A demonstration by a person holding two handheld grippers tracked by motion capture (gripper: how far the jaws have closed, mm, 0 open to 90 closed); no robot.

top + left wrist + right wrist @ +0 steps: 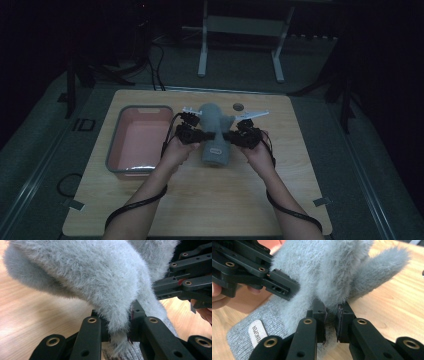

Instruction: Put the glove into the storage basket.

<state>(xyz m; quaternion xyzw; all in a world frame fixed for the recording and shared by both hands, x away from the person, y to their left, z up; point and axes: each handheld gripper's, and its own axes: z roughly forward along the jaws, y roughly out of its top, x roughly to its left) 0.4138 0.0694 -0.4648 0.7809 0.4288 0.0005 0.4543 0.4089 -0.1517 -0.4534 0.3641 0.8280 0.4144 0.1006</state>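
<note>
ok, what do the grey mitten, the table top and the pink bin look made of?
Grey mitten: fuzzy, long-pile knit on the body, likely synthetic or wool blend; the cuff is a flat rib knit with a sewn label.
Table top: pale wood-grain surface with a smooth sheen, probably laminate.
Pink bin: looks like moulded matte plastic with a grey rim.

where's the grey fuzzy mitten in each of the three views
High view: the grey mitten lies mid-table, right of the pink bin, between the left gripper and right gripper.
Left gripper view: mitten across the top, a fold pinched between the jaws.
Right gripper view: mitten at centre, pinched too.
Shared landmark: the white label on its knit cuff.
</note>
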